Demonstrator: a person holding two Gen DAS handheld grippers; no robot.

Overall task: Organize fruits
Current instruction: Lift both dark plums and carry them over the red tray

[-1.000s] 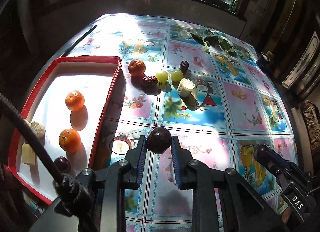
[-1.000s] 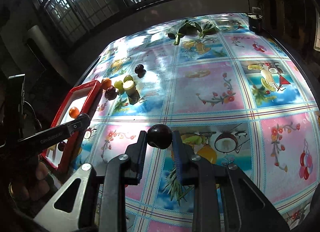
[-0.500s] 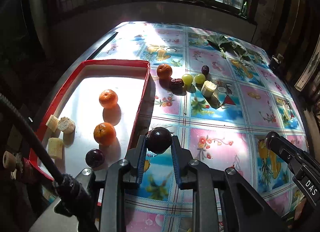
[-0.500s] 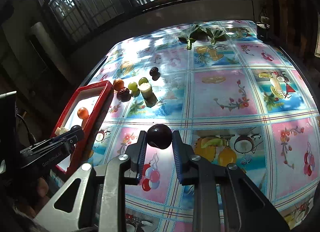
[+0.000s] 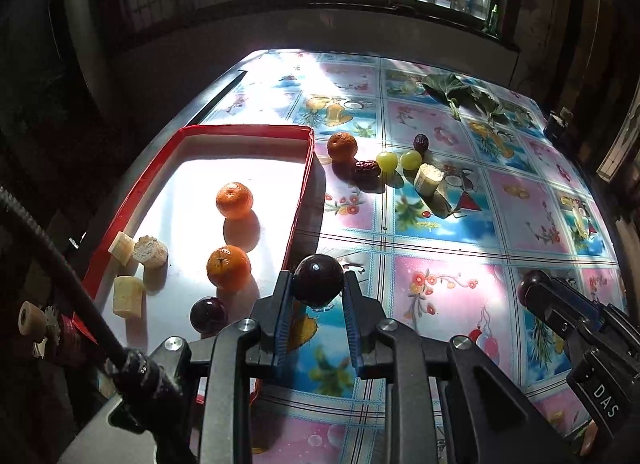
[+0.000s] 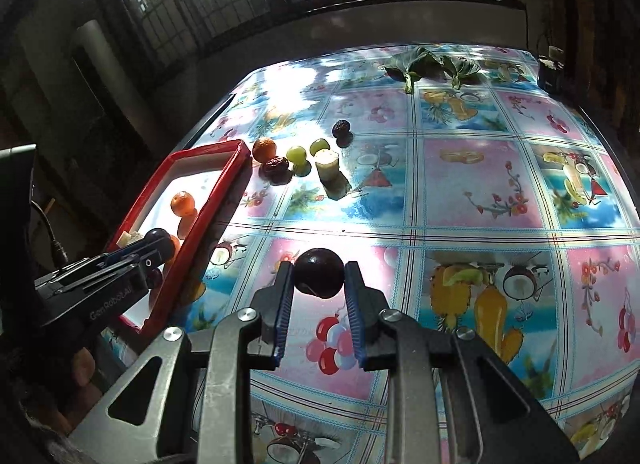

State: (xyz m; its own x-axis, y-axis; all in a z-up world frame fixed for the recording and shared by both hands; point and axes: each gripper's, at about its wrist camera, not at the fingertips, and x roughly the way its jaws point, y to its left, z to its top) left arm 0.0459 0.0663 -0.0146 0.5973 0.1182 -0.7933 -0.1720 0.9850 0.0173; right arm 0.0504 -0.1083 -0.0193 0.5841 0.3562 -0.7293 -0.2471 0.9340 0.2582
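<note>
At the far left, the red tray (image 5: pixel 304 183) is sitting on the table (image 5: pixel 440 304) with its white floor glaring in the sun. It is holding three pale cut chunks (image 5: pixel 132 264) along its left side, two oranges (image 5: pixel 234 199) in the middle and one dark plum (image 5: pixel 208 315) at its near edge.

Just right of the tray's near right rim, the left gripper (image 5: pixel 316 296) is holding its jaws clamped on a dark plum in the left jaws (image 5: pixel 317 280), round, glossy and deep purple-black, raised over the table.

Farther back, right of the tray's far corner, loose fruit is lying on the table: a third orange (image 5: pixel 342 147), a wrinkled red date (image 5: pixel 366 169), two green grapes (image 5: pixel 388 160), a small dark date (image 5: pixel 421 141) and a pale chunk (image 5: pixel 429 179) standing upright. Green leaves (image 5: pixel 456 89) are lying at the far edge.

On the right, the right gripper (image 6: pixel 319 296) is keeping its jaws clamped on a plum in the right jaws (image 6: pixel 319 272), equally dark and shiny, above the flowered cloth and well apart from the tray.
</note>
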